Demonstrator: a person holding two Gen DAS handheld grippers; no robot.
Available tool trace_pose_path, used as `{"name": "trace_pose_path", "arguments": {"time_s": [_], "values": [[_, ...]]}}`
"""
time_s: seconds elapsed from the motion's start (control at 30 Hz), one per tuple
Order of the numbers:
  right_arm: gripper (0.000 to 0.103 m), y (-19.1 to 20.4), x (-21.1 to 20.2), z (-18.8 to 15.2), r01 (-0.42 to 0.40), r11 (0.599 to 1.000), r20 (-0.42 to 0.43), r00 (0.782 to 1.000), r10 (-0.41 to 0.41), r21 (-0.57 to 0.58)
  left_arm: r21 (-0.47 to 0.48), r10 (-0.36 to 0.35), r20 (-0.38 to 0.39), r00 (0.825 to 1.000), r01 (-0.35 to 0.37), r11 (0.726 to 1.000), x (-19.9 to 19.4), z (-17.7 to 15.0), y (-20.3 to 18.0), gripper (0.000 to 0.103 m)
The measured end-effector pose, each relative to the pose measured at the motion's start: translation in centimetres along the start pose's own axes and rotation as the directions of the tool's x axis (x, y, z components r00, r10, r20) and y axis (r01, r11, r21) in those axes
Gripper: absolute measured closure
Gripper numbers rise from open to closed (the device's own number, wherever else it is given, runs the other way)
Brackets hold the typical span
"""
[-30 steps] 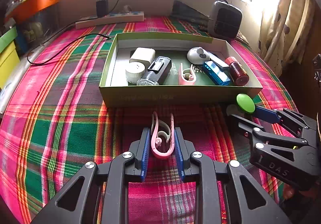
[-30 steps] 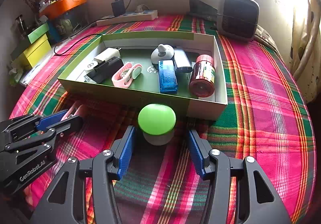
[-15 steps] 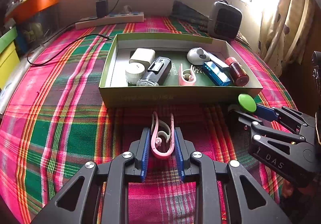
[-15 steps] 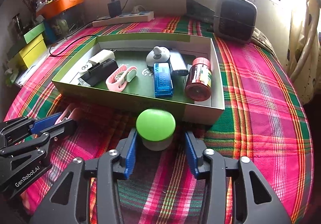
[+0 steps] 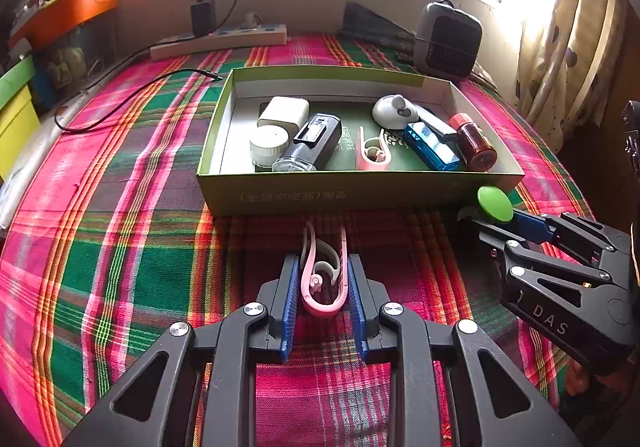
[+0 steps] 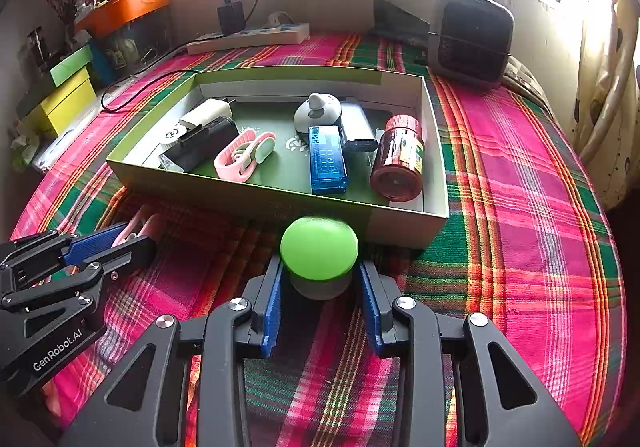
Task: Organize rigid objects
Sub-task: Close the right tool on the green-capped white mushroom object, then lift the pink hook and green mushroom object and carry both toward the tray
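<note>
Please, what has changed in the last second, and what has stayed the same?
The right gripper moved forward and closed onto the green-capped white jar. The left gripper stays shut on the pink plastic clip; the items in the green cardboard box have not moved.

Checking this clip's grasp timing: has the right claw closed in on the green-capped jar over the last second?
Yes. The right claw has narrowed and advanced toward the green box; its pads now touch or nearly touch the green-capped jar, which stands in the same place.

Green-capped jar (image 6: 319,259) between the blue pads (image 6: 273,311) of the right gripper (image 6: 320,289), just before the green box (image 6: 400,225).
</note>
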State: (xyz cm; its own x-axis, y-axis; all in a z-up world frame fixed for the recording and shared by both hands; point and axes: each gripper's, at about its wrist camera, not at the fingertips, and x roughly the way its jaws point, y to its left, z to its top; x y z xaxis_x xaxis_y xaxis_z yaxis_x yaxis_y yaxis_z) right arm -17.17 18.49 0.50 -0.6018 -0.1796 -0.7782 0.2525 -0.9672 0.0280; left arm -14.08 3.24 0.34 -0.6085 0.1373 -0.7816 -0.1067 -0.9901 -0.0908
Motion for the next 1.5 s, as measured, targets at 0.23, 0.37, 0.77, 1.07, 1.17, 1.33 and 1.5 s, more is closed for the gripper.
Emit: {"name": "trace_pose_path", "arguments": {"time_s": [0.23,0.37,0.77,1.07,1.17,1.33,1.5], "values": [[0.068,-0.1,-0.1,-0.1,-0.003,1.0,0.002,1.0,0.003,0.007,0.002,0.002,0.0,1.0,-0.002,1.0,0.0,0.1,-0.1,0.08],[0.077,-0.2,-0.5,-0.2,-0.004,1.0,0.016,1.0,0.004,0.018,0.003,0.002,-0.002,1.0,-0.002,1.0,0.0,0.1,-0.1,0.08],[0.085,-0.2,-0.7,-0.2,-0.007,1.0,0.025,1.0,0.007,0.017,0.003,0.003,-0.002,1.0,-0.003,1.0,0.0,0.2,-0.1,0.081],[0.085,-0.4,-1.0,-0.5,-0.018,0.999,0.029,0.999,0.017,0.027,0.006,0.003,-0.004,1.0,-0.003,1.0,0.1,0.1,-0.1,0.081],[0.085,-0.4,-1.3,-0.6,-0.024,0.999,0.039,0.999,0.023,0.029,0.004,-0.006,-0.002,1.0,0.006,1.0,0.0,0.1,-0.1,0.081],[0.085,-0.5,-1.9,-0.6,-0.032,0.999,0.052,0.998,0.03,0.031,0.01,-0.012,0.006,1.0,0.012,1.0,-0.3,0.4,-0.3,0.081],[0.085,-0.6,-2.4,-0.5,-0.043,0.999,0.061,0.997,0.04,0.034,0.007,-0.027,0.014,1.0,0.027,1.0,-1.1,0.6,-0.3,0.081]]}}
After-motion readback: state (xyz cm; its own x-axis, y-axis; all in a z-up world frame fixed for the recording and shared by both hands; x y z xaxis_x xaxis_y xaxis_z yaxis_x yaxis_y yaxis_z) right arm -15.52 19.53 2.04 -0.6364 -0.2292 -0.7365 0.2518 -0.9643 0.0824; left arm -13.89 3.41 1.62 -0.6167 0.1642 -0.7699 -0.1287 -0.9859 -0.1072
